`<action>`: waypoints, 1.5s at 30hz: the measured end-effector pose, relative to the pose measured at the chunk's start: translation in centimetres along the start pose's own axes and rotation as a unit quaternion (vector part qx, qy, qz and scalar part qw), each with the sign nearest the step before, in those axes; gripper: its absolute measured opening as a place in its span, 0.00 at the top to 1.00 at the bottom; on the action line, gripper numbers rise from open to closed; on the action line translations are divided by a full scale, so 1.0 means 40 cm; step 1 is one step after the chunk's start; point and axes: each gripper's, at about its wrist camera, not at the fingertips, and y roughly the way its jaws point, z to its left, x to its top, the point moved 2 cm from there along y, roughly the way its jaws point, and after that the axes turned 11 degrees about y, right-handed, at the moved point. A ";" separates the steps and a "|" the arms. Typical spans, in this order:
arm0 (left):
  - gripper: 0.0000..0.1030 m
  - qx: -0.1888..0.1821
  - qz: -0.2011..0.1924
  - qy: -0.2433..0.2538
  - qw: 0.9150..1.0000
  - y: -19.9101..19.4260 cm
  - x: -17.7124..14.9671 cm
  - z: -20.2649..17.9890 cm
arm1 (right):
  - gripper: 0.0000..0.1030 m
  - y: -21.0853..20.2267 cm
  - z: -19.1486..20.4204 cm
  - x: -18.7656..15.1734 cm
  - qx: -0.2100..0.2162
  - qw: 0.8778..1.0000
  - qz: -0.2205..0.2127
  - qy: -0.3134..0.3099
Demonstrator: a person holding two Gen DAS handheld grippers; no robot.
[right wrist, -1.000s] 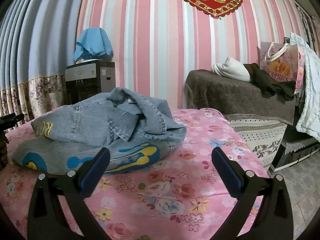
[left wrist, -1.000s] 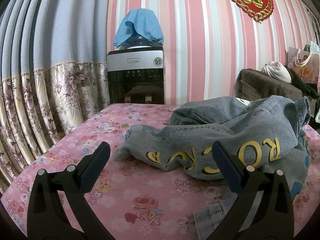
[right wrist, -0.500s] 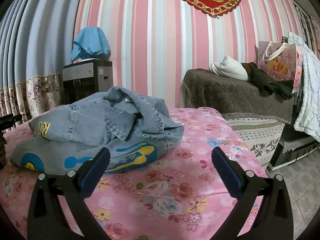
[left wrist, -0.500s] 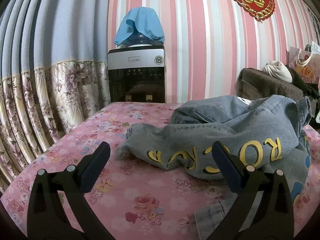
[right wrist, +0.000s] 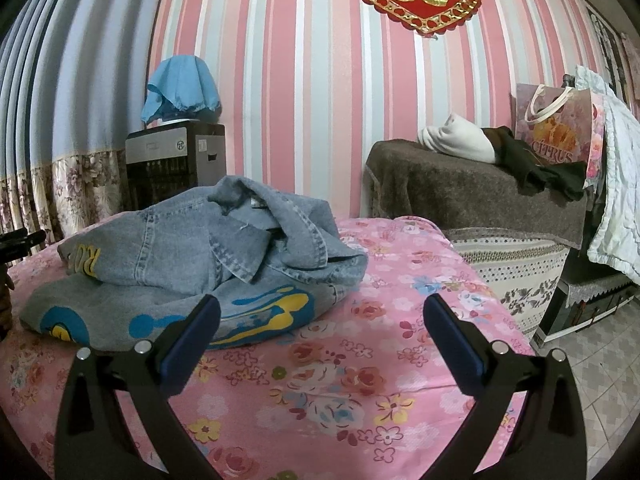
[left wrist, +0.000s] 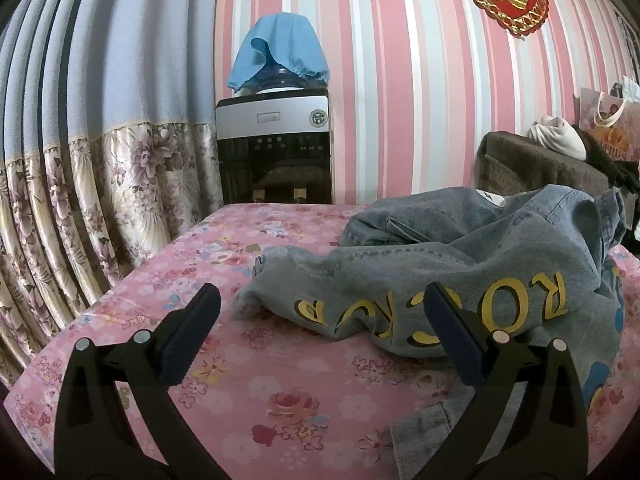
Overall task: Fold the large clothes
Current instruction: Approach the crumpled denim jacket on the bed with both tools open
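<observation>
Though crumpled and wholly unfolded ahead of both tools, denim jacket [left wrist: 460, 280] heaped on pink floral surface [left wrist: 280, 380]; left tool [left wrist: 320, 316] and right tool [right wrist: 322, 316] spread wide, gripping nothing.

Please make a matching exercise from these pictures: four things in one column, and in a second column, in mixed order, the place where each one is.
Things:
1. denim jacket
2. blue cloth
3. white bundle
4. gift bag

Places:
A. draped over the top of the water dispenser
B. lying crumpled on the pink floral bedspread
C. standing at the right end of the brown blanket
D. lying on the brown blanket, left of the dark clothes

Pairs: 1-B, 2-A, 3-D, 4-C
</observation>
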 end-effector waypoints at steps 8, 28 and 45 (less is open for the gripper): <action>0.03 0.008 0.004 0.014 1.000 -0.001 0.003 -0.018 | 0.02 -0.001 0.001 0.001 0.001 1.000 0.000 0.001; 0.03 -0.009 0.005 0.017 1.000 0.002 0.007 -0.019 | 0.02 -0.011 -0.025 0.005 -0.014 0.999 -0.023 0.028; 0.03 -0.009 0.045 0.048 0.998 0.030 0.009 -0.056 | 0.02 0.030 -0.007 -0.004 -0.016 0.999 0.014 0.029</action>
